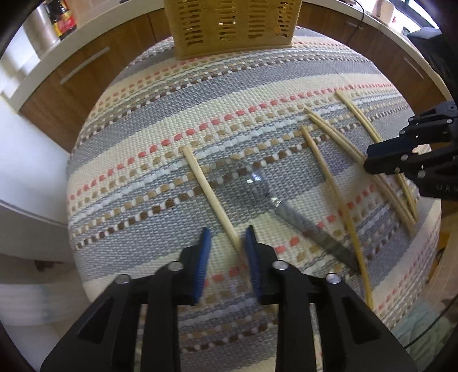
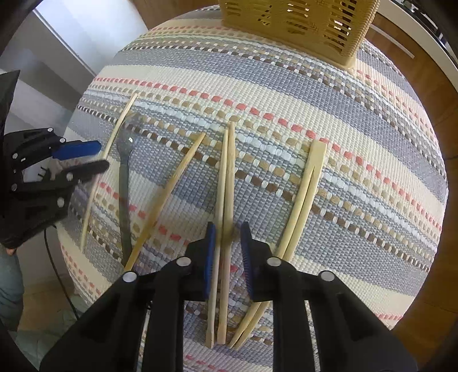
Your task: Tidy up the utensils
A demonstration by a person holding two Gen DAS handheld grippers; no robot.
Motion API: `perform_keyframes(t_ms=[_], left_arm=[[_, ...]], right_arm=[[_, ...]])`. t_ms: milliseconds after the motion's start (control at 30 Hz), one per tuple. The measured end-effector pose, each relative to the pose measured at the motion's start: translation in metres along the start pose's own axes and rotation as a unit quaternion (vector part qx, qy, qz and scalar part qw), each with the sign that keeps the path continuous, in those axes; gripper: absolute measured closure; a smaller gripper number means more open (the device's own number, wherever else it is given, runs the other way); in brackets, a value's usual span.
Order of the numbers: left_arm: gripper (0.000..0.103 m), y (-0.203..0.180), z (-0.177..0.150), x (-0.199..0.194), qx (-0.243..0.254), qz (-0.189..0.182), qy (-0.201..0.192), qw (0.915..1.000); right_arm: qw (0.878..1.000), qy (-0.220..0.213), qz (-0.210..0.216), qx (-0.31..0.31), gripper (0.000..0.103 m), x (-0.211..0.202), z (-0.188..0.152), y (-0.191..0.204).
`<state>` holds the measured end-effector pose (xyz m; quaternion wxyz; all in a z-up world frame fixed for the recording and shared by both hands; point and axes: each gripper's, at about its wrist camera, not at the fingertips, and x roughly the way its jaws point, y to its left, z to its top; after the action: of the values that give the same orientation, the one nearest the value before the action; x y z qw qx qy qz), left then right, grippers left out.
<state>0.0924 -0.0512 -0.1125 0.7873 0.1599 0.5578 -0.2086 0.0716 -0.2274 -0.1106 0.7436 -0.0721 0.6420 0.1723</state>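
Several wooden chopsticks and a clear plastic spoon [image 1: 257,189] lie on a striped woven mat [image 1: 171,114]. My left gripper [image 1: 227,237] is open, its blue pads either side of the near end of a single chopstick [image 1: 209,197]. My right gripper [image 2: 227,231] is open, straddling a pair of chopsticks [image 2: 226,200] that run between its fingers. It also shows in the left wrist view [image 1: 400,154]. The left gripper shows in the right wrist view [image 2: 86,160], beside the spoon [image 2: 124,177].
A yellow slotted utensil basket [image 1: 232,25] stands at the mat's far edge; it also shows in the right wrist view [image 2: 300,25]. Another chopstick pair [image 2: 303,194] lies right of my right gripper, a single one [image 2: 169,197] left. Wooden cabinets [image 1: 71,85] and a sauce bottle [image 1: 61,17] stand behind.
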Motion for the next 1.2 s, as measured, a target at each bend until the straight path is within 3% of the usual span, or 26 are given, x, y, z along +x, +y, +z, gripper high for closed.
perform_keyframes(t_ms=[67, 167, 433, 567, 967, 1200], left_arm=[[0.091, 0.006, -0.002, -0.001, -0.007, -0.008, 0.002, 0.9999], [0.09, 0.016, 0.0, -0.002, -0.025, -0.026, 0.006, 0.9993], [0.087, 0.01, 0.009, 0.003, -0.011, -0.009, 0.025, 0.9996], [0.085, 0.006, 0.011, 0.004, -0.007, -0.012, 0.022, 0.9997], [0.085, 0.01, 0.005, 0.002, -0.007, -0.018, 0.015, 0.9997], [0.085, 0.013, 0.005, 0.001, -0.008, -0.025, 0.014, 0.9996]], right_arm=[[1.0, -0.002, 0.002, -0.003, 0.09, 0.0, -0.004, 0.0], [1.0, 0.002, 0.004, 0.0, 0.09, 0.001, -0.007, 0.004], [1.0, 0.023, -0.008, -0.012, 0.09, 0.0, 0.006, 0.017], [1.0, 0.0, 0.019, -0.003, 0.09, -0.015, 0.014, 0.019], [0.999, 0.015, -0.006, -0.032, 0.09, -0.001, 0.011, 0.026], [0.999, -0.012, 0.019, -0.023, 0.09, -0.014, 0.008, 0.024]])
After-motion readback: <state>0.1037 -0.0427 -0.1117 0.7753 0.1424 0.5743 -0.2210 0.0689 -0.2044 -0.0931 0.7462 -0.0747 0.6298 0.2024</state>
